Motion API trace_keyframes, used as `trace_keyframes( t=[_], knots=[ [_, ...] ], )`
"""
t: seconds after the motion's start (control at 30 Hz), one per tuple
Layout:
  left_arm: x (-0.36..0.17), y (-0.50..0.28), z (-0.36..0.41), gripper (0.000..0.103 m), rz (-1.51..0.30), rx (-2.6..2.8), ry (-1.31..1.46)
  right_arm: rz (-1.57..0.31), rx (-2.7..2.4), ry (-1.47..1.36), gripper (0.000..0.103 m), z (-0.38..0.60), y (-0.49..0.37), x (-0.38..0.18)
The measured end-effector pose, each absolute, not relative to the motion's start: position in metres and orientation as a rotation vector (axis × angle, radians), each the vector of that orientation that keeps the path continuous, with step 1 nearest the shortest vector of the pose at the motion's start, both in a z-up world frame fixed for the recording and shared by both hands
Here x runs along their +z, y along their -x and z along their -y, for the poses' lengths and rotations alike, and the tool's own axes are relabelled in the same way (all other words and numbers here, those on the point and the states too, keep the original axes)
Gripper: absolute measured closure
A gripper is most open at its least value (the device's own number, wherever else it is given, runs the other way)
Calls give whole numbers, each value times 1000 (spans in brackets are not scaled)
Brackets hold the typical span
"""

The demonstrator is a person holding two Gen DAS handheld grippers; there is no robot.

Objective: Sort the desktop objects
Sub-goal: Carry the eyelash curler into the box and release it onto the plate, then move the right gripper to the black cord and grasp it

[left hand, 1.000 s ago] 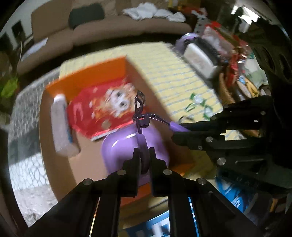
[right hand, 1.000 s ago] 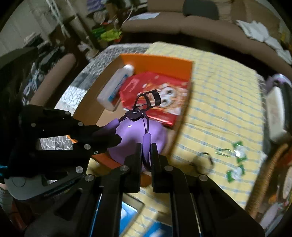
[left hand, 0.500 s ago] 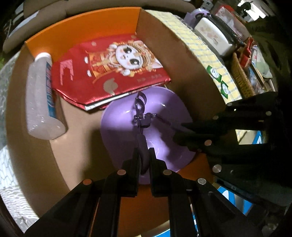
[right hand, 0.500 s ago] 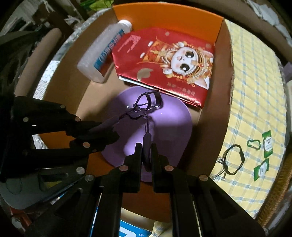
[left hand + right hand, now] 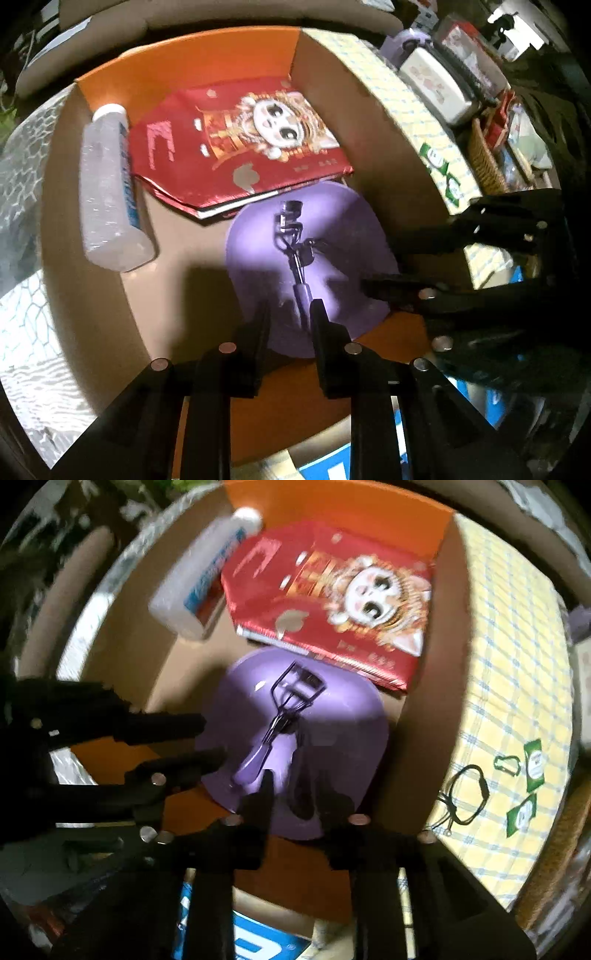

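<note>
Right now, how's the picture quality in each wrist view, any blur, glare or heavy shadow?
Left wrist view: fairly sharp, strong fisheye bending of the box walls, dark gripper shadow on the box floor, bright spot on the purple bowl. Right wrist view: motion blur, worst on the red packet and bottle; small glints on the bowl, corners dark.

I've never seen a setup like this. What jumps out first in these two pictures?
An eyelash curler lying on a purple bowl inside an orange cardboard box, with both grippers' jaws opening around its handles. Behind it lies a red cartoon-printed bag, and a clear bottle beside that.
</note>
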State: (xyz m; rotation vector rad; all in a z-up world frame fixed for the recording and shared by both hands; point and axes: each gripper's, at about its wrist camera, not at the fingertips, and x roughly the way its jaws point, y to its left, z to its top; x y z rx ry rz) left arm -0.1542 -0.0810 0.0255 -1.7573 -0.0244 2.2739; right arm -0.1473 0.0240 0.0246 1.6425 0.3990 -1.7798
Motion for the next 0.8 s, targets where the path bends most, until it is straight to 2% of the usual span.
trace_keyframes(
  t=[0.07, 0.27, 0.33, 0.37, 0.4, 0.43, 0.6, 0.8],
  knots=[
    [33, 153, 88, 83, 49, 2286, 1740, -404, -1820, -1603, 64, -36, 149, 38],
    [51, 149, 96, 71, 83, 2331, 1705, -323, -1924, -1501, 64, -81, 166, 89],
    [59, 146, 90, 47, 92, 2359, 1666, -301, -1948, -1480, 64, -90, 175, 99],
    [62, 146, 88, 39, 94, 2370, 1653, -295, -1962, -1473, 64, -93, 180, 103],
    [66, 145, 85, 23, 95, 2386, 1633, -283, -1978, -1470, 64, -104, 183, 106],
    [71, 144, 82, 14, 100, 2404, 1610, -272, -1987, -1473, 64, -109, 188, 107],
    [93, 144, 66, 9, 194, 2446, 1492, -245, -2050, -1482, 59, -150, 197, 95],
    [108, 144, 34, 9, 248, 2467, 1424, -184, -2057, -1540, 59, -182, 204, 39]
  ],
)
